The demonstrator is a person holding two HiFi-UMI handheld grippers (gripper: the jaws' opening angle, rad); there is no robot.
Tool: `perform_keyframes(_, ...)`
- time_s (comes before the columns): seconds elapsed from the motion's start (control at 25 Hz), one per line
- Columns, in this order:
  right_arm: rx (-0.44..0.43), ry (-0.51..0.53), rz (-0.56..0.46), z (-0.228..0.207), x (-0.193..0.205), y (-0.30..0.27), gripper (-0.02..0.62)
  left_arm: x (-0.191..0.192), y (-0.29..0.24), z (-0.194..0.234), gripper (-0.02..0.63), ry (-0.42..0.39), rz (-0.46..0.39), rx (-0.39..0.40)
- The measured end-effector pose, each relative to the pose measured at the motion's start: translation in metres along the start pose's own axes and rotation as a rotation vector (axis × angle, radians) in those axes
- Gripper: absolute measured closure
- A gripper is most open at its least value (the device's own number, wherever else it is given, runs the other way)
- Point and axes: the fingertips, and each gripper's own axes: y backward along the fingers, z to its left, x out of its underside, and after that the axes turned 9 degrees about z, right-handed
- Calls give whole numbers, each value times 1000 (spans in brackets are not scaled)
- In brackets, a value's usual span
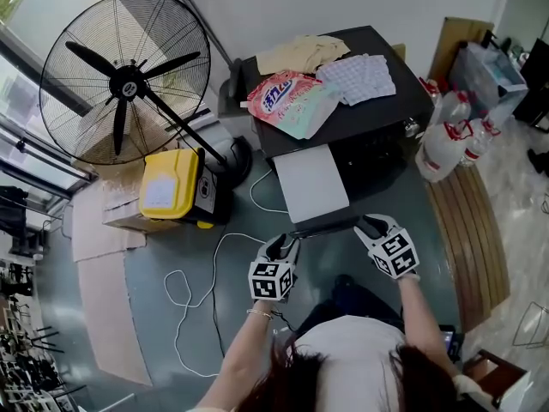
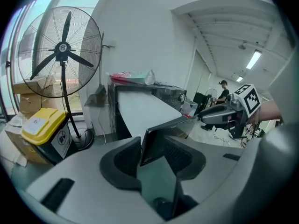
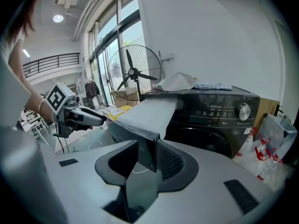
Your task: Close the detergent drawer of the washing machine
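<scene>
Black drawer-front (image 1: 326,227) between open hand-held grippers (image 1: 291,240) (image 1: 370,224)

- Kind of place: an open hall used as a workshop or test space, not a home laundry.
- Washing machine (image 1: 403,101): stands free on a bare grey floor, centre of the head view, with a detergent bag (image 1: 287,99) and folded cloths (image 1: 356,77) on top.
- Large pedestal fan (image 1: 124,80), upper left; yellow bin (image 1: 171,185) beside its base.
- Flattened cardboard sheets (image 1: 103,299) and a loose white cable (image 1: 193,290) lie on the floor, lower left.
- Tall windows (image 3: 105,55) and an upper-level railing (image 3: 51,62), left in the right gripper view.
- Ceiling strip light (image 2: 254,59) and a person (image 2: 223,91) seated far back, right in the left gripper view.
</scene>
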Motion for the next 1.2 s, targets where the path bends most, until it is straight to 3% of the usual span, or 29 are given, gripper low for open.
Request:
perform_keyframes(0.4,-9,13,10,-1,-1,-6,460,1,-8,-6,443,12,16,3)
perform_keyframes(0.88,22,-18,32,-5,-3,-7,502,-5,-13,-5,448,47,29,-43)
perform_keyframes(1.2,-3,-33,32,-5,-8,-4,506,-9,-10,-5,449,62,24,-68)
